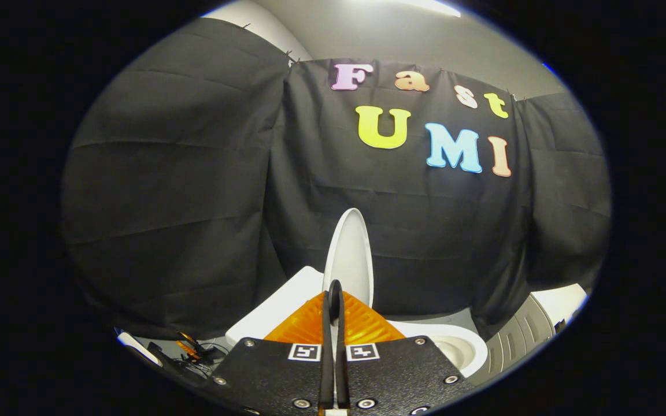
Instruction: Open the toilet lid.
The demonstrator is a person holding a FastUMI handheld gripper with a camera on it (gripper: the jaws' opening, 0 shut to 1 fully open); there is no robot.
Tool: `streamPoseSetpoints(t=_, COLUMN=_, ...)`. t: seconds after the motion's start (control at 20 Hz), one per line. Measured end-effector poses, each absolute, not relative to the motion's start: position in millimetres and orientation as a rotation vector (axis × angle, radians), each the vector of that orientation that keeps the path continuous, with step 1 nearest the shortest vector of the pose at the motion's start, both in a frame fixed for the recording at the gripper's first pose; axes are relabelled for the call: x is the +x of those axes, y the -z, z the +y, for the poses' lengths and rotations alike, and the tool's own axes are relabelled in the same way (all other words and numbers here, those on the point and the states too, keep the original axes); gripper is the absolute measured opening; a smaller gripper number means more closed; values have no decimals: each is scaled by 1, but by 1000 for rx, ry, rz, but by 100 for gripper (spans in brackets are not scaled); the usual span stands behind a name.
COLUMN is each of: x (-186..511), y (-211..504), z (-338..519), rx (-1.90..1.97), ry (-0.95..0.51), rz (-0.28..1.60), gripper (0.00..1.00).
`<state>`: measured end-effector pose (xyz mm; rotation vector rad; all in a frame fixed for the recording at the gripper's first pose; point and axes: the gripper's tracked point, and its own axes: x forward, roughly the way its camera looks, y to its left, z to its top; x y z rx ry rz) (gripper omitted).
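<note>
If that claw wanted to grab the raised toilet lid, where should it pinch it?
Probably on the thin free rim of the lid, which stands upright and edge-on just beyond the gripper. Its fingers look closed, so they'd need to open first, then straddle that edge from the front.

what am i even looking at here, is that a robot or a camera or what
No robot here: a person carries a hand-held gripper, a tool with two fingers, and a wide-angle camera rides on it, looking forward along those fingers. That is why the picture is round and bent. The two fingers rise from the bottom, pressed close together with nothing between them. Just beyond them stands a white toilet lid, raised upright. To the right of the fingers you see the toilet bowl, and to the left the white tank. Black cloth hangs behind as the booth's wall. Some cables lie low on the left.
</note>
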<state>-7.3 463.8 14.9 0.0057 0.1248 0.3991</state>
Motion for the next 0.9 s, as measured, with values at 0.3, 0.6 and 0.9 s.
streamPoseSetpoints(t=0.3, x=-8, y=-20, z=455, rx=146, ry=-525, rz=178, gripper=13)
streamPoseSetpoints(t=0.6, x=0, y=-78, z=370, rx=328, ry=-445, rz=16, gripper=95)
streamPoseSetpoints(t=0.9, x=6, y=-98, z=281, rx=249, ry=-391, rz=-87, gripper=95)
